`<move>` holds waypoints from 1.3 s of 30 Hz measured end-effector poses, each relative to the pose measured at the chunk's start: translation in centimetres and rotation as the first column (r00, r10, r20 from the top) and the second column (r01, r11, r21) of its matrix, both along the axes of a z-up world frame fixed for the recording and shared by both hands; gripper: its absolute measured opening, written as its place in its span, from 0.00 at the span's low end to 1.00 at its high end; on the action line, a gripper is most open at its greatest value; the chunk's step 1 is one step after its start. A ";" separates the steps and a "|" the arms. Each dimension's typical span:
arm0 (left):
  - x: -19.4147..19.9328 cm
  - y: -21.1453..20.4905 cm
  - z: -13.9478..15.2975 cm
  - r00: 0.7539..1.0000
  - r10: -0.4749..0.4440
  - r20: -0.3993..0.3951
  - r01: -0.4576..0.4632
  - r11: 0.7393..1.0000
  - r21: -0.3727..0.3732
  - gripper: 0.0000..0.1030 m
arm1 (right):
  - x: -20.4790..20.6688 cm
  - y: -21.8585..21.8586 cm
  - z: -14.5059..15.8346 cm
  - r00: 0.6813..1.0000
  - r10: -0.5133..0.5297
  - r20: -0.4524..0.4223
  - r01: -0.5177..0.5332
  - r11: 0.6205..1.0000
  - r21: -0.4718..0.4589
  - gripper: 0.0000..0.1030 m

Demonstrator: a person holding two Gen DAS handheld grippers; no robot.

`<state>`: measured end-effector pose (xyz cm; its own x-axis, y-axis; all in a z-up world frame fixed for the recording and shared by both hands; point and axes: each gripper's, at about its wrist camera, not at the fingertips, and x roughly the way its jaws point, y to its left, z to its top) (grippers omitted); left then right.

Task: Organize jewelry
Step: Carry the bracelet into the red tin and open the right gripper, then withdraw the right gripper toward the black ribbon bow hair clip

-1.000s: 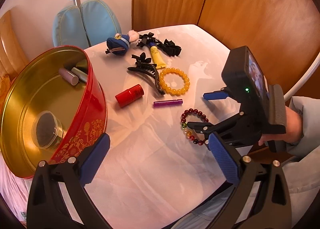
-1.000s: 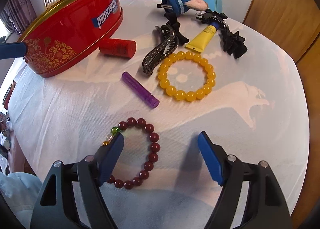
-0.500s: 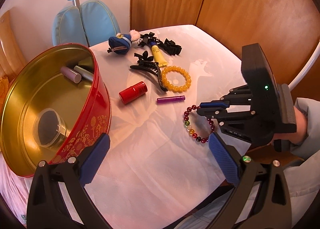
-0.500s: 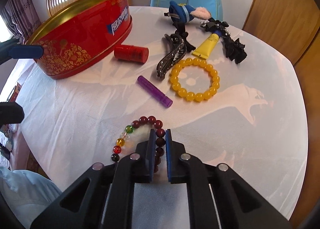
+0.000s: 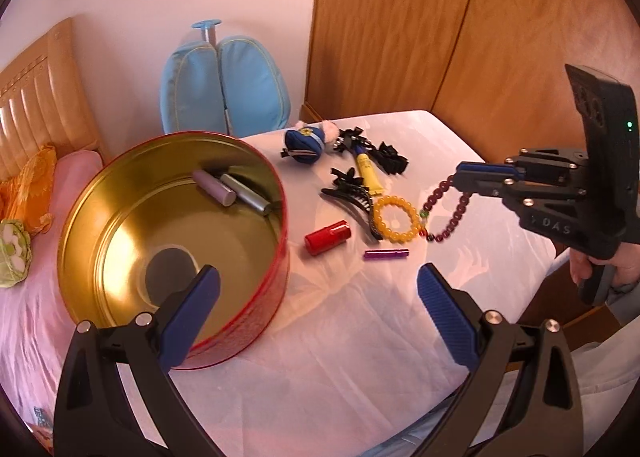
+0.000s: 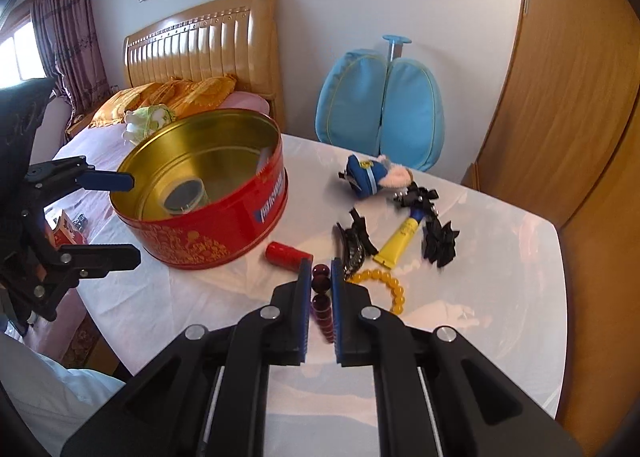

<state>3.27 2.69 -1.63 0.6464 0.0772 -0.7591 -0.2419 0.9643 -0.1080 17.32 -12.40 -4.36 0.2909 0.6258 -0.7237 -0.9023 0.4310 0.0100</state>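
We kept our right gripper closed on the dark red bead bracelet, pinching only a few beads at the top, so the rest of the loop hung free in the air above the white table — well apart from the cloth. We judged this grip good for carrying, because a hanging loop cannot catch on the yellow bead bracelet or the black hair claw under it. Our left gripper was wide open and held nothing; it waited near the red tin, probably to steady it. The tin stood open with its mouth up — a ready place for the bracelet.
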 end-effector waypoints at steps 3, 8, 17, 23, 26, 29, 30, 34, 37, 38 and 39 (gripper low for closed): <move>-1.4 2.3 0.5 0.998 0.066 0.016 -0.066 0.998 -0.004 0.93 | -0.4 1.8 1.4 0.999 0.045 0.016 -0.045 0.999 0.025 0.11; -4.3 6.1 0.9 0.987 0.158 0.033 -0.158 0.987 0.003 0.93 | -2.6 6.3 3.6 0.986 0.151 0.067 -0.155 0.987 0.050 0.11; -8.4 12.1 -0.3 0.968 0.247 0.030 -0.247 0.969 -0.023 0.93 | -6.8 17.0 2.0 0.943 0.332 0.024 -0.333 0.943 0.011 0.11; -10.5 13.8 -2.2 0.966 0.257 0.006 -0.257 0.965 -0.045 0.94 | -10.8 21.8 -2.6 0.897 0.438 -0.067 -0.442 0.890 -0.108 0.11; -11.3 14.4 -2.9 0.962 0.272 -0.002 -0.272 0.960 -0.063 0.94 | -11.8 22.9 -4.5 0.885 0.451 -0.112 -0.465 0.870 -0.166 0.11; -12.0 14.7 -3.3 0.958 0.285 -0.002 -0.284 0.956 -0.076 0.94 | -11.6 23.4 -5.9 0.900 0.416 -0.132 -0.436 0.871 -0.228 0.11; -12.1 14.7 -3.3 0.958 0.288 0.000 -0.287 0.955 -0.077 0.94 | -11.3 23.5 -6.3 0.909 0.397 -0.129 -0.417 0.875 -0.245 0.11; -12.3 14.6 -3.3 0.958 0.287 0.006 -0.286 0.955 -0.076 0.94 | -10.3 23.2 -6.7 0.934 0.338 -0.113 -0.356 0.893 -0.274 0.11; -12.3 14.3 -3.2 0.959 0.284 0.009 -0.282 0.956 -0.075 0.94 | -10.1 22.5 -5.8 0.945 0.316 -0.086 -0.327 0.909 -0.259 0.41; -12.4 14.3 -3.2 0.960 0.281 0.010 -0.280 0.957 -0.073 0.94 | -10.1 22.2 -5.5 0.948 0.310 -0.077 -0.319 0.914 -0.251 0.50; -12.4 14.1 -3.1 0.961 0.278 0.011 -0.277 0.958 -0.070 0.94 | -10.0 21.9 -5.2 0.950 0.304 -0.067 -0.311 0.919 -0.241 0.57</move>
